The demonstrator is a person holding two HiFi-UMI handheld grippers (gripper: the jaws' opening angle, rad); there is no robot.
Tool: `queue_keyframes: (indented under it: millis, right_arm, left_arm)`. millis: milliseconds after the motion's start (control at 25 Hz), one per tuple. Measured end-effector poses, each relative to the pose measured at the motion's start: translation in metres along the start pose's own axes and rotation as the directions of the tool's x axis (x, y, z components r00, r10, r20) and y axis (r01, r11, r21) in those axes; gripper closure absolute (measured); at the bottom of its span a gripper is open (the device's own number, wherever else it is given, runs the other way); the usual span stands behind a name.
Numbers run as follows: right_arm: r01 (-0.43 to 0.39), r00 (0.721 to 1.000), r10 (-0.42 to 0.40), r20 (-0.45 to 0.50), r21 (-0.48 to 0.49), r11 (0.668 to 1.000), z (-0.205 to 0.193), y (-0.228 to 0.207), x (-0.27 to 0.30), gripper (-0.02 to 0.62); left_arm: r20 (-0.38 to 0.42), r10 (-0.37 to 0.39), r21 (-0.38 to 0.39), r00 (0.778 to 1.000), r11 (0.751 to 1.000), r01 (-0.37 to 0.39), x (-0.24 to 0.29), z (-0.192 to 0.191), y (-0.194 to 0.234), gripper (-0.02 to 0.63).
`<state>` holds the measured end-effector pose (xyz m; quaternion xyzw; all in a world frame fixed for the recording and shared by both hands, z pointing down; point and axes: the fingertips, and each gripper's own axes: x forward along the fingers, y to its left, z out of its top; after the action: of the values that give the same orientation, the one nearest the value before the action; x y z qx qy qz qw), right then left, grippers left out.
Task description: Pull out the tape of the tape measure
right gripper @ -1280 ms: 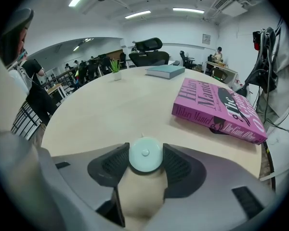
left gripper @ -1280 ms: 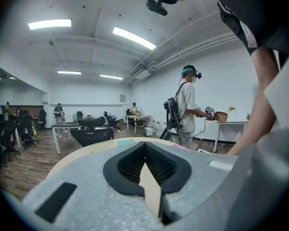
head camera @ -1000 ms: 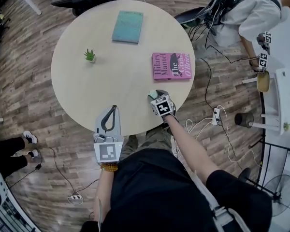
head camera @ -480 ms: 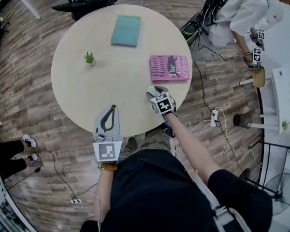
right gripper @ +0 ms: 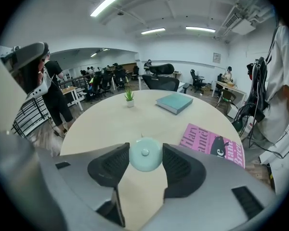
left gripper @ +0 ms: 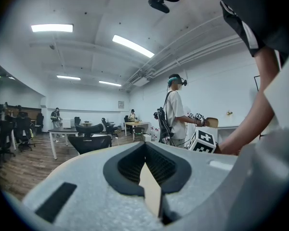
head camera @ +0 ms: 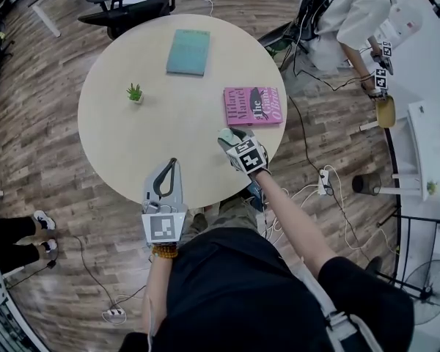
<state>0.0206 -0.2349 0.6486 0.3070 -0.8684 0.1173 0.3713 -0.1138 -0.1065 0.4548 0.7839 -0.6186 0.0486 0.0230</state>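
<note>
A: Head view: the right claw [head camera: 232,139] clamps the round mint tape measure [head camera: 227,133] over the table [head camera: 132,138] edge. The left claw [head camera: 171,164], well to its left, is closed and empty

B: Left gripper view: ribbed black pads [left gripper: 130,163] meet, nothing between

A: Right gripper view: a smooth plastic disc, pinched at 2 small spots. It could spin or slip once the tape gets tugged

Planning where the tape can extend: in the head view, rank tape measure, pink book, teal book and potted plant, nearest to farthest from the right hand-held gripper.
1. Tape measure, clamped in the right hand-held gripper.
2. Pink book, just beyond, right side.
3. Teal book (far side) and potted plant (left): too close to call.
</note>
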Motion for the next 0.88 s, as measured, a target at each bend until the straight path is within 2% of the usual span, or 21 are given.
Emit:
queue_keyframes:
  millis: [320, 480, 880]
  right_arm:
    - [-0.101, 0.994, 0.103, 0.03, -0.06, 0.993, 0.033, 0.032, -0.037, 0.38]
    - [-0.153, 0.987, 0.159, 0.036, -0.122, 0.981, 0.049, 0.047, -0.056, 0.379]
    - [-0.202, 0.963, 0.236, 0.131, -0.232, 0.952, 0.095, 0.08, -0.111, 0.38]
  left_arm:
    - [0.001, -0.015, 0.001, 1.0, 1.0, 0.015, -0.007, -0.001, -0.003, 0.597]
    - [0.0, -0.028, 0.008, 1.0, 1.0, 0.028, -0.009, 0.002, -0.006, 0.597]
    - [0.054, -0.092, 0.053, 0.994, 0.995, 0.09, -0.014, 0.016, -0.012, 0.595]
